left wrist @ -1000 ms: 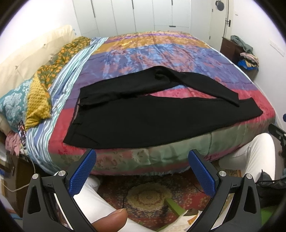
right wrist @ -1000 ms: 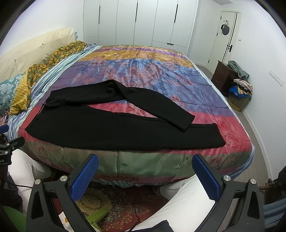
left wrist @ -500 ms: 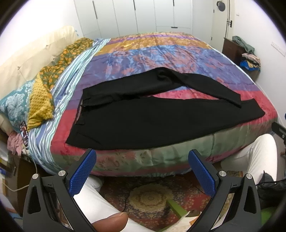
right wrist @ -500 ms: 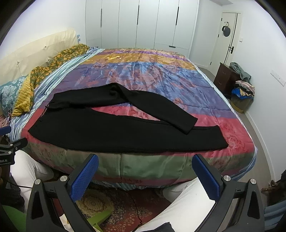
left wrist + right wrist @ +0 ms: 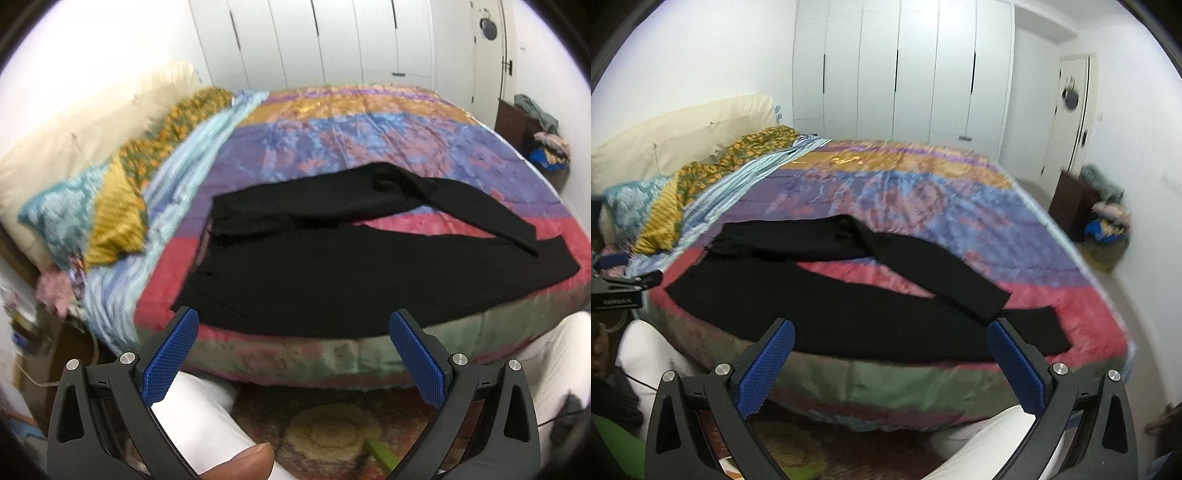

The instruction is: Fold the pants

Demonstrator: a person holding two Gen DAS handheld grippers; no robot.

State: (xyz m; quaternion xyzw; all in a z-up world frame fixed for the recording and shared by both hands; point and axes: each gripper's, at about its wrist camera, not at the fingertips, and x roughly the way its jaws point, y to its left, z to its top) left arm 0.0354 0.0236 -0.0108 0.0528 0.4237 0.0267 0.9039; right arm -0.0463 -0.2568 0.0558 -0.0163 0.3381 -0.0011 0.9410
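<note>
Zero folds done: black pants lie spread on bed near its front edge, legs splayed. Left gripper & right gripper w/ jaws apart, empty, short of fabric.

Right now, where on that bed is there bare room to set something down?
The far half of the quilt, between the black pants and the wardrobe doors, lies bare. A small pink patch shows between the two legs. The near edge is covered by the pants, and the left side is crowded with pillows.
</note>
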